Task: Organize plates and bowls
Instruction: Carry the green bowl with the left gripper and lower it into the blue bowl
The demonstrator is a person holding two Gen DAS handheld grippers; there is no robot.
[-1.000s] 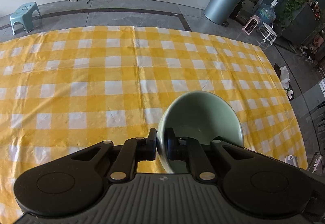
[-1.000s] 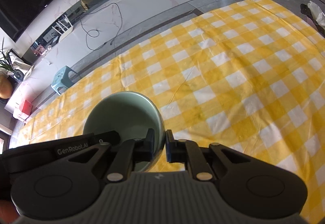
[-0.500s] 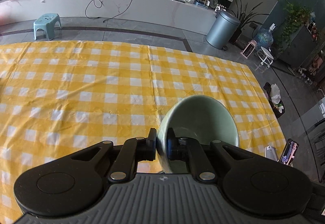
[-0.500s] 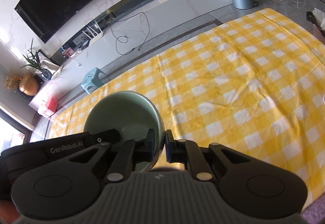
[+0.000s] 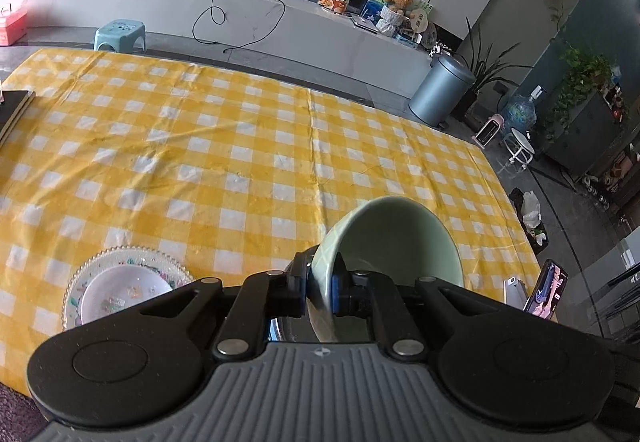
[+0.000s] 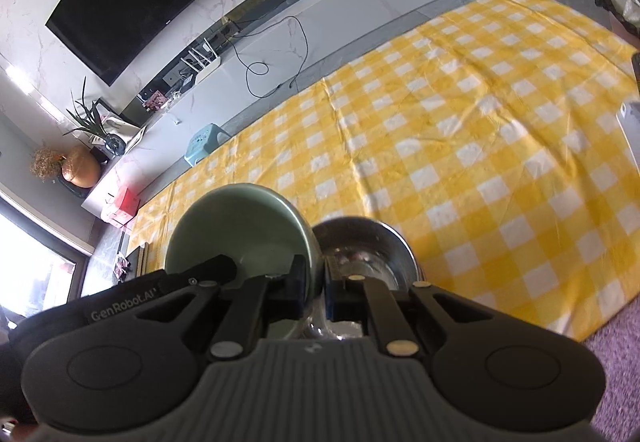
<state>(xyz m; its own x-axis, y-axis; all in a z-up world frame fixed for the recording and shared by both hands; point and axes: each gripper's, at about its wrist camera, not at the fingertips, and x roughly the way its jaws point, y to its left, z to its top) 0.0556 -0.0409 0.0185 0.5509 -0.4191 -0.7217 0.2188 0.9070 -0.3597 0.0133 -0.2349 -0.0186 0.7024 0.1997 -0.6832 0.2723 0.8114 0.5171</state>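
Left wrist view: left hand-held gripper (image 5: pixel 322 292) clamped on green bowl's (image 5: pixel 394 238) rim, above the table (image 5: pixel 240 145); patterned plate (image 5: pixel 120 288) left.

Right wrist view: right hand-held gripper (image 6: pixel 318 292) pinches the green bowl's (image 6: pixel 236 226) rim beside steel bowl (image 6: pixel 366 248).

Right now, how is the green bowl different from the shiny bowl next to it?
The green bowl is pale green and dull; the metal bowl is silver and mirror-shiny. The green bowl is pinched at its rim by the left tongs and the right tongs; nothing grips the metal bowl, which seems to sit on the yellow checked tablecloth. Both are round and deep, and both look empty.
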